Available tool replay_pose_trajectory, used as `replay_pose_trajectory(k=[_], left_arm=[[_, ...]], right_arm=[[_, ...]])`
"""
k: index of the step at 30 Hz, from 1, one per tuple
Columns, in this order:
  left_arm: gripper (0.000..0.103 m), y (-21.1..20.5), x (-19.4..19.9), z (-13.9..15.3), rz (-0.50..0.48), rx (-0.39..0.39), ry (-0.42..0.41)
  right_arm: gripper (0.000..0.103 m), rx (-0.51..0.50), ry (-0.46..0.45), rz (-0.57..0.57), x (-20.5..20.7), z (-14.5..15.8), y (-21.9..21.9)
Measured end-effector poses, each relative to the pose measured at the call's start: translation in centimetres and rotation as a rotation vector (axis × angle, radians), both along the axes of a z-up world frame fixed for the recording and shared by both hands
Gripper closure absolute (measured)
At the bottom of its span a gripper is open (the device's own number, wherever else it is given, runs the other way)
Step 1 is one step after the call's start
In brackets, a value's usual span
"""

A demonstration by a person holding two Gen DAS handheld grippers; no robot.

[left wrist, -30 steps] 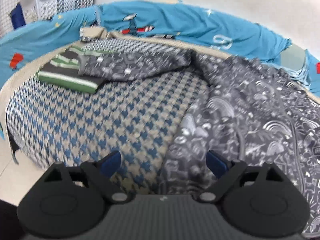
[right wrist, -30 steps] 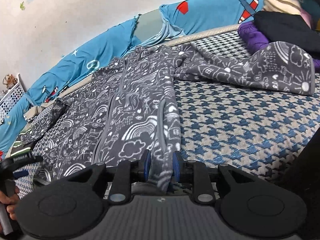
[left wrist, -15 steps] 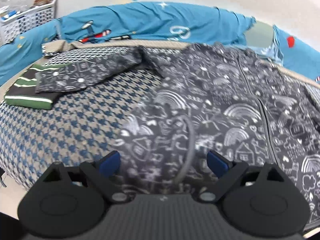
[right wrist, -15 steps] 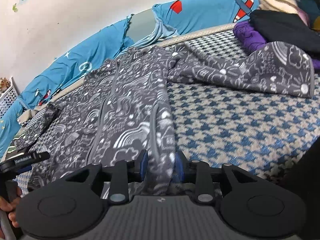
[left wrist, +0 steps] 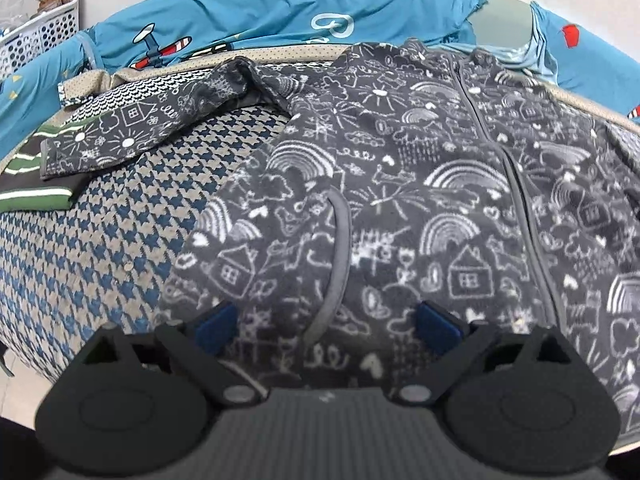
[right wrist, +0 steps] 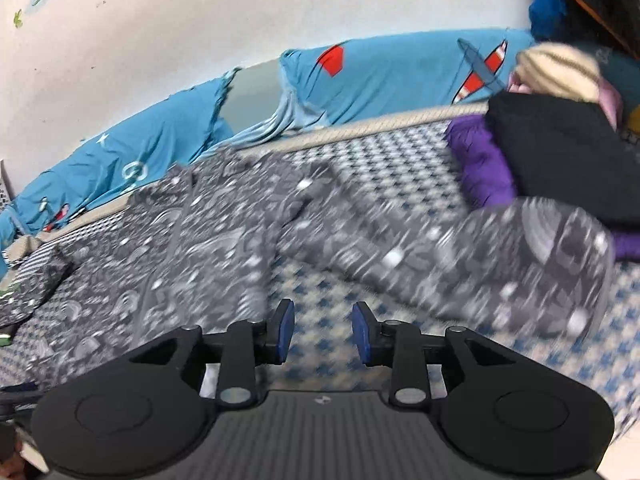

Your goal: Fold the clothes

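Left gripper [left wrist: 326, 326] hovers with fingers wide apart, nothing clamped, over the hem of the grey doodle-print fleece zip jacket [left wrist: 400, 200], evidently laid front-up on the blue houndstooth mattress [left wrist: 100, 240] for folding. Right gripper [right wrist: 323, 330], fingers just parted and empty, points toward 1 o'clock, where the jacket's sleeve [right wrist: 460, 252] sprawls, probably next.

Dark grey jacket [left wrist: 400, 200] scrawled with white rainbows, houses, suns. Blue-and-beige houndstooth mattress cover [left wrist: 120, 220]. Turquoise sheet [left wrist: 280, 12] with red-white planes. Green, white-striped folded garment [left wrist: 36, 196]. Purple, black, possibly cream-striped clothes pile [right wrist: 520, 152], blurred.
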State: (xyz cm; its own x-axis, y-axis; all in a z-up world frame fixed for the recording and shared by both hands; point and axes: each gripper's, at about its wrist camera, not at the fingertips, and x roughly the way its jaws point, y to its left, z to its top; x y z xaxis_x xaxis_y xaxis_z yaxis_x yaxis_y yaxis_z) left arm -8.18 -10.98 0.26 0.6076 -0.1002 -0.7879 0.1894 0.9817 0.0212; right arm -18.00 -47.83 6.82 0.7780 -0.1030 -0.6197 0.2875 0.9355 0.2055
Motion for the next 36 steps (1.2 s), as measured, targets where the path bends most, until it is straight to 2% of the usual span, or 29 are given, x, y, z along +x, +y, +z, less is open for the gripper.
replay_pose_trajectory(k=[2,6,10,17,19,23,25,29,36], left_arm=[[0.006,-0.1,0.2,0.6,-0.007,-0.033,-0.016],[0.006,-1.5,0.9,1.7,-0.049,-0.033,-0.041],[0.006,-3.3,2.5,2.2,-0.125,-0.043,-0.019],[0.005,-6.5,4.7,2.6,-0.293,-0.014,-0.063],[0.005,-6.8,4.8,2.1,-0.305,-0.024,-0.057],[0.005,-7.1,5.2,1.0,-0.301,-0.072,0.007],[0.005,-7.3,5.2,0.8,-0.303,-0.072,0.006],[0.005,-7.0,5.6,0.5,-0.288,-0.093,0.022],[0.004,-7.2,5.8,0.2,-0.281,-0.095,0.032]], right_arm=[[0.071,-0.019,0.005,0.000,0.5,0.2,-1.4],[0.071,-0.070,0.004,0.011,1.6,0.7,-3.8],[0.071,-0.142,0.004,0.023,3.2,0.7,-5.5],[0.071,-0.198,0.038,0.068,7.0,-0.7,-7.1],[0.071,-0.200,0.054,0.068,7.9,-1.3,-7.5],[0.071,-0.180,0.089,0.059,9.6,-2.8,-9.0],[0.071,-0.170,0.105,0.054,10.2,-3.4,-9.5],[0.066,-0.167,0.128,0.063,11.1,-4.5,-9.8],[0.063,-0.256,0.152,0.096,12.3,-5.6,-8.7]])
